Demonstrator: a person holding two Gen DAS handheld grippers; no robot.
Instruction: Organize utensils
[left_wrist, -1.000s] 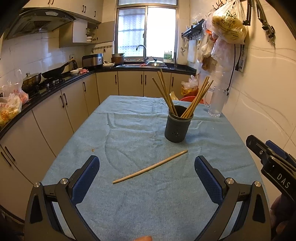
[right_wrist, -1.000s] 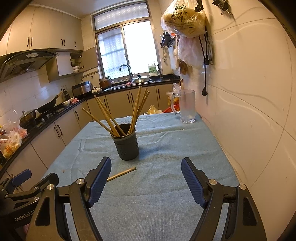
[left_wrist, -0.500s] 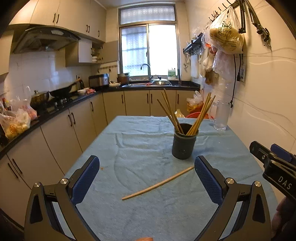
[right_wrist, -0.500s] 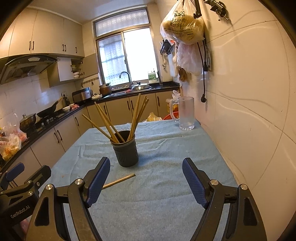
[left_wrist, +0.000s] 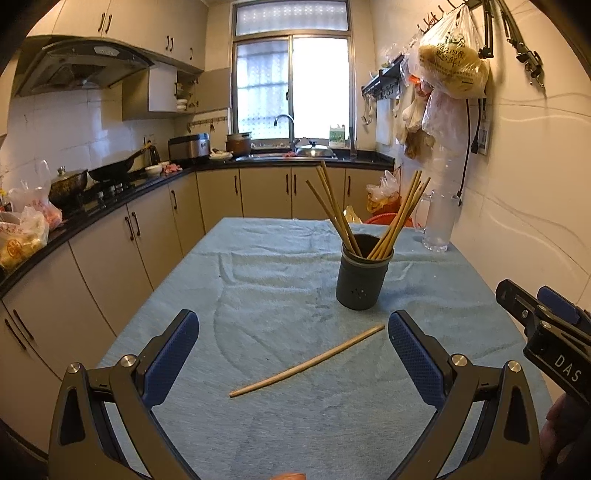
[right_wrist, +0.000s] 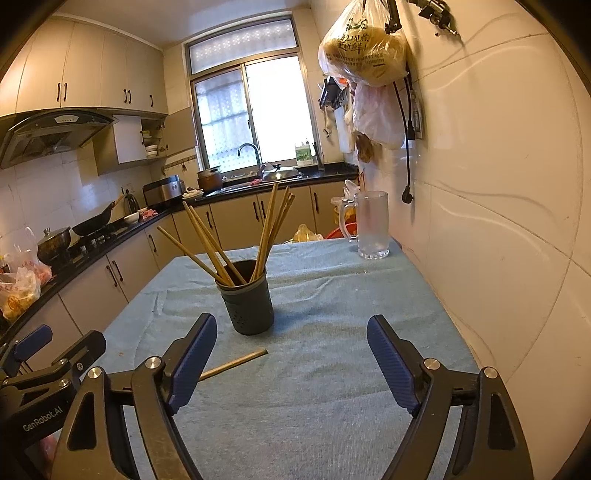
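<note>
Counter (left_wrist: 110, 206) with a wok runs down the left. Left gripper (left_wrist: 291, 350) hangs over the blue cloth (left_wrist: 258, 266), jaws wide apart and empty. One chopstick (left_wrist: 306, 365) lies flat on the cloth between its fingers, near the dark holder (left_wrist: 360, 280), which stands upright with more chopsticks (left_wrist: 336, 210) fanned out inside. Right gripper (right_wrist: 291, 354) is spread wide too, nothing between its pads. Glass mug (right_wrist: 371, 225) stands far right, by the wall.

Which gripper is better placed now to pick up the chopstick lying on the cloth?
Left. The loose chopstick lies between the open left gripper fingers; it sits left of the open right gripper.
</note>
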